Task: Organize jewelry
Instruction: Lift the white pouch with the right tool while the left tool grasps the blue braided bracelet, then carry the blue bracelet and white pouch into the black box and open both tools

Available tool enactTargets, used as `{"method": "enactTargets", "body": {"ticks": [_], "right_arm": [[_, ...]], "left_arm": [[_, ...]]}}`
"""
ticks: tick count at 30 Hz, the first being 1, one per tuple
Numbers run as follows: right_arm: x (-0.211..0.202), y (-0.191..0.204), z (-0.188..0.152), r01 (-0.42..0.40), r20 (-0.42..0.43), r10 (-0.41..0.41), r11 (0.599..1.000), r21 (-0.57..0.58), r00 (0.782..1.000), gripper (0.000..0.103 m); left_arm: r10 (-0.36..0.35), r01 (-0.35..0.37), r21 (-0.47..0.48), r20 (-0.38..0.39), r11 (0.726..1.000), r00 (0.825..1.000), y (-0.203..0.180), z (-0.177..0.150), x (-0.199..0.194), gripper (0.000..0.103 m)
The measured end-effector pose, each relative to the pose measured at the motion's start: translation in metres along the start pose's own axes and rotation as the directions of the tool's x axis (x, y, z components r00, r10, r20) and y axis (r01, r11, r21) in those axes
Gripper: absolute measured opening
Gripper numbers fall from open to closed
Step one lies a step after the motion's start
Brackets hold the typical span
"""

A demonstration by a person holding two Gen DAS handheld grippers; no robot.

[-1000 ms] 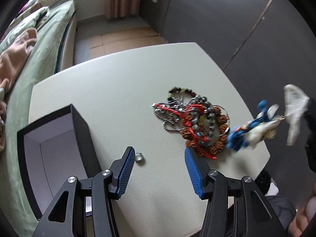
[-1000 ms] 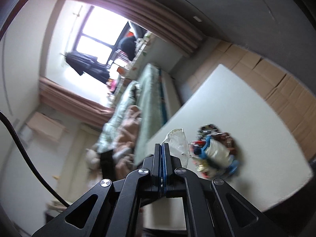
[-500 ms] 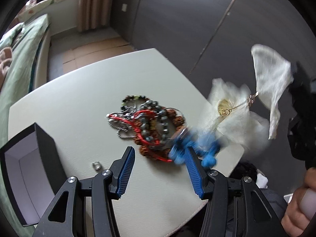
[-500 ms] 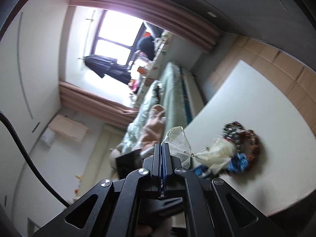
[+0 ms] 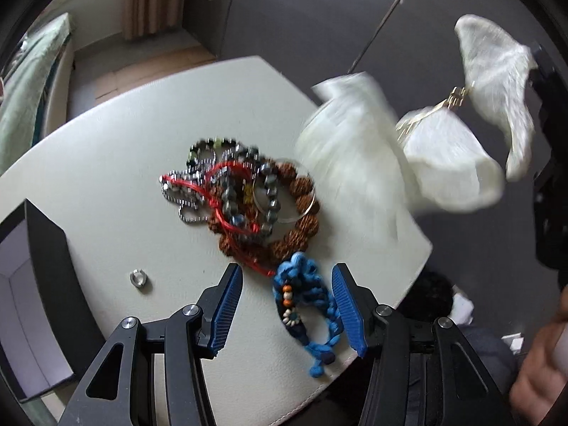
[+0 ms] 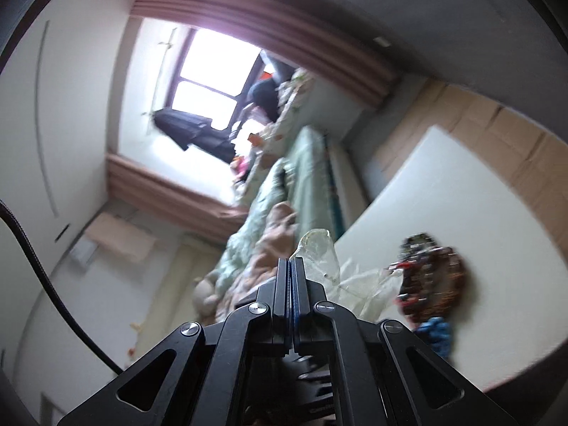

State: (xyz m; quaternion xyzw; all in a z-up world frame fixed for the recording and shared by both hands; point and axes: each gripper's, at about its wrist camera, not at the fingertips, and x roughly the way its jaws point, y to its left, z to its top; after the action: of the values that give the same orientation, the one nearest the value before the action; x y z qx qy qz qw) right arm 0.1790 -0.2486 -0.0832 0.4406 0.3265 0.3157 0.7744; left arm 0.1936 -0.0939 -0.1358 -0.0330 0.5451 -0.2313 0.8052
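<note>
A tangle of bead bracelets, chains and a red cord (image 5: 248, 198) lies mid-table. A blue knotted bracelet (image 5: 305, 301) lies on the table between the fingers of my open left gripper (image 5: 287, 305). My right gripper (image 6: 291, 266) is shut on a white sheer drawstring pouch (image 5: 493, 67), held in the air right of the table; the pouch's lower part (image 5: 358, 156) hangs blurred over the table's right side. In the right wrist view the pouch (image 6: 319, 252) shows at the fingertips, the jewelry pile (image 6: 429, 277) beyond.
A black open box with a white inside (image 5: 32, 284) stands at the table's left edge. A small silver ring (image 5: 138, 278) lies beside it. The white table (image 5: 106, 149) ends close on the right and front. A bed (image 6: 291, 184) lies beyond.
The blue bracelet has dropped out of the pouch and now lies on the table between my left fingers. The pouch has swung higher and left; the left gripper moved right toward the pile.
</note>
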Motion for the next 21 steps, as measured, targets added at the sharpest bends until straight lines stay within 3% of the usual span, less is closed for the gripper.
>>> {"method": "enactTargets", "body": {"ticks": [8,10,11,12,21], "right_arm": [[-0.017,-0.009,0.008,0.065,0.038,-0.066,0.998,0.025,0.997,0.003],[-0.015,-0.01,0.008,0.076,0.029,-0.077,0.997,0.03,0.997,0.003],[-0.013,-0.009,0.009,0.076,0.023,-0.077,0.997,0.033,0.997,0.003],[-0.012,-0.006,0.01,0.075,0.02,-0.076,0.997,0.03,0.997,0.003],[0.001,0.001,0.002,0.058,-0.024,-0.058,0.998,0.009,0.998,0.003]], "left_arm": [[0.059,-0.057,0.024,-0.078,0.998,0.995,-0.01,-0.008,0.027,0.054],[0.087,-0.083,0.051,-0.068,0.995,0.994,-0.013,-0.011,0.028,0.036],[0.081,-0.078,0.056,-0.064,0.995,0.995,-0.014,-0.011,0.027,0.015],[0.079,-0.077,0.05,-0.049,0.996,0.996,-0.013,-0.01,0.021,0.009],[0.064,-0.057,-0.062,0.112,0.996,0.992,0.015,-0.005,-0.04,0.009]]}}
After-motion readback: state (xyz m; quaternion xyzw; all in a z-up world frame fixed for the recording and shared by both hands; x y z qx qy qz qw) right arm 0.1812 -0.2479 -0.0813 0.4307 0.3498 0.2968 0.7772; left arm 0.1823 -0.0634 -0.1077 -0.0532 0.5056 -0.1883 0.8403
